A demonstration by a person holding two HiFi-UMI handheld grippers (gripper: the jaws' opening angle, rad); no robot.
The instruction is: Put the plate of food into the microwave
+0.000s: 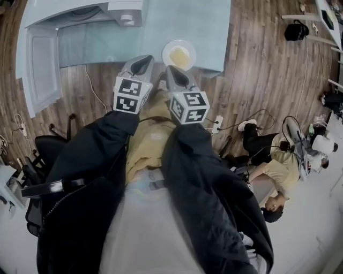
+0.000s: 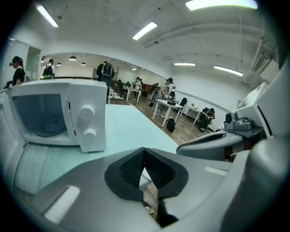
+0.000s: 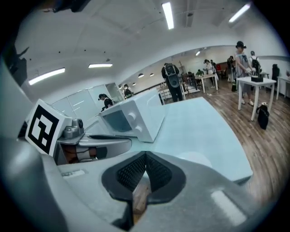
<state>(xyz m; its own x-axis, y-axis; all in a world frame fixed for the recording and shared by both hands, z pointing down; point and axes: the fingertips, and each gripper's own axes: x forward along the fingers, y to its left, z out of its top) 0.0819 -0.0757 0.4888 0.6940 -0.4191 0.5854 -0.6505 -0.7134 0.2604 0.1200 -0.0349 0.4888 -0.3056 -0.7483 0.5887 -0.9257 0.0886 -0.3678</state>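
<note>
A white plate (image 1: 179,54) with yellow food sits at the near edge of the pale blue table (image 1: 214,27). The white microwave (image 1: 80,16) stands at the table's far left, and its door (image 1: 40,69) hangs wide open. In the left gripper view the microwave (image 2: 54,118) shows an empty chamber. My left gripper (image 1: 143,58) and right gripper (image 1: 170,68) hover side by side just short of the table edge, both shut and empty. The plate lies just beyond the right gripper. In the right gripper view the plate (image 3: 195,159) peeks out past the shut right gripper (image 3: 145,156).
A person (image 1: 273,166) sits on the wooden floor at the right among cables. A power strip (image 1: 217,124) lies near my feet. A black office chair (image 1: 45,147) stands at the left. Other people and white desks (image 2: 165,108) fill the room behind.
</note>
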